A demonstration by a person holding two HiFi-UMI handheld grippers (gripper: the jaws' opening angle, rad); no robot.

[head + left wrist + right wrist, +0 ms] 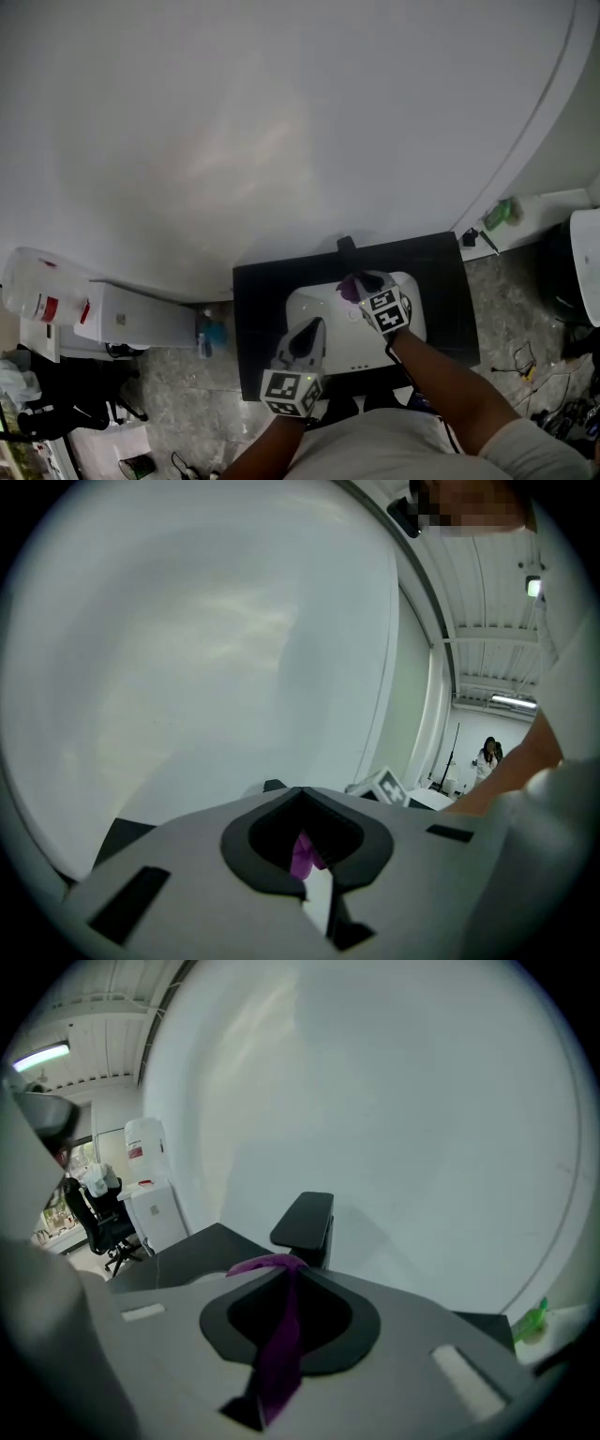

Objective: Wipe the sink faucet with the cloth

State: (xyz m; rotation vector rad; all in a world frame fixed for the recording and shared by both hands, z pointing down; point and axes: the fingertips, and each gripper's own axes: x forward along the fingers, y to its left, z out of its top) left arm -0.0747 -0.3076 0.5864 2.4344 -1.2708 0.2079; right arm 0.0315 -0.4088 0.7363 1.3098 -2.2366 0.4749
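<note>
Cloth (279, 1335), one, in jaws of right gripper (362, 283)

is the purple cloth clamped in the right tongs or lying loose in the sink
Clamped: the purple cloth runs pinched between the shut right tongs, its end draped over them.

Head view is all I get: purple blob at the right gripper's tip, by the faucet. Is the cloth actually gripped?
Observer: Yes. The right gripper has its jaws shut on the purple cloth; a strip of it hangs between them.
Operator: Touching the faucet?
Observer: Can't tell. The black faucet stands right behind the cloth's top edge.
Operator: Left gripper?
Observer: The left gripper has its jaws together, holding nothing; purple shows only through the slit, beyond them.
</note>
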